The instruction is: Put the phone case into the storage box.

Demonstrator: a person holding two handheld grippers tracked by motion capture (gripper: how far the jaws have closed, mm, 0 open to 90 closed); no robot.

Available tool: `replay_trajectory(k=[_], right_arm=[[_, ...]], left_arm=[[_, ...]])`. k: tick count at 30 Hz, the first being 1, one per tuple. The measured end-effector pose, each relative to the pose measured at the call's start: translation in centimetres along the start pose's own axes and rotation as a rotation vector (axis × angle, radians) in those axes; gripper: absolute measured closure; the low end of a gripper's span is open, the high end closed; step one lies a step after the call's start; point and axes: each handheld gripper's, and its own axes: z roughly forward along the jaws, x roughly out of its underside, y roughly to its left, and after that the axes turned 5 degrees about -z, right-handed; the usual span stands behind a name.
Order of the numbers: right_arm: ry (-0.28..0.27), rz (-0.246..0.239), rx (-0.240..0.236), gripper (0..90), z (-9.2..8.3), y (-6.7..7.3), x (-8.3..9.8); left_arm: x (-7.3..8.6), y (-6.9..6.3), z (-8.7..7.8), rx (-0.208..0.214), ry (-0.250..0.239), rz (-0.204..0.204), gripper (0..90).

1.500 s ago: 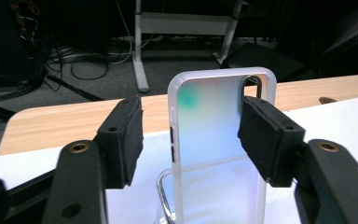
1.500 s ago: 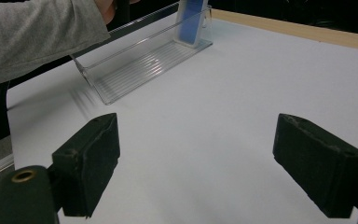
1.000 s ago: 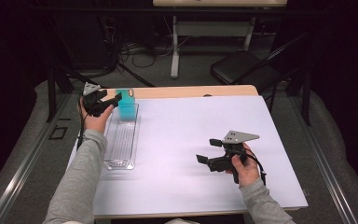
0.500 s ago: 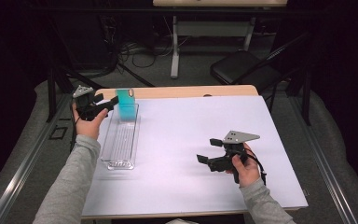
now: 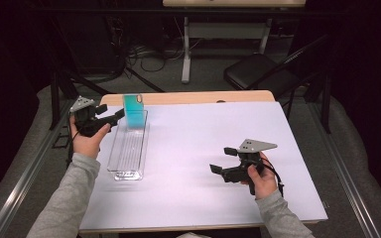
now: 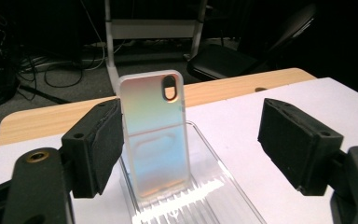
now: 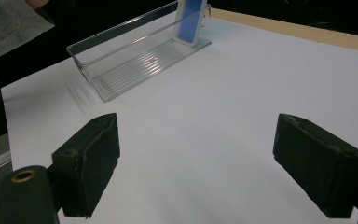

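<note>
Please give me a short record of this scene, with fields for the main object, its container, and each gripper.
object: phone case, iridescent, standing upright
container: clear ribbed tray, case at its far end
surface: white table
left gripper: jaws have just been opening, pads clear of the case, beside the tray's far end
right gripper: open, nothing between the jaws, over bare table

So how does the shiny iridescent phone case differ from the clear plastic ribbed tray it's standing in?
The iridescent phone case stands upright at the far end; the clear ribbed plastic tray lies flat along the white table.
The case is tinted teal to pink; the tray is colourless and see-through.
The case is a thin slab with a camera cut-out; the tray is a long open box with low walls.
Both are glossy plastic, and neither is gripped.
</note>
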Motion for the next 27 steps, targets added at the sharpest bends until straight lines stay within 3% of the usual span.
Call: replay_trajectory(k=[15,18,21,27], right_arm=[[-0.008,0.008,0.013,14.3,-0.5,0.1,0.0],[-0.007,0.008,0.012,14.3,-0.5,0.2,0.0],[-0.007,0.008,0.013,14.2,-0.6,0.2,0.0],[-0.012,0.005,0.019,14.2,-0.8,0.3,0.0]], left_arm=[[0.9,-1.9,-3.8,0.111,-0.014,-0.027,16.8],[1.2,-2.3,-4.5,0.110,-0.003,0.003,15.4],[1.5,-2.5,-5.1,0.126,0.004,-0.017,15.7],[2.1,-3.1,-6.3,0.135,0.003,0.002,15.8]])
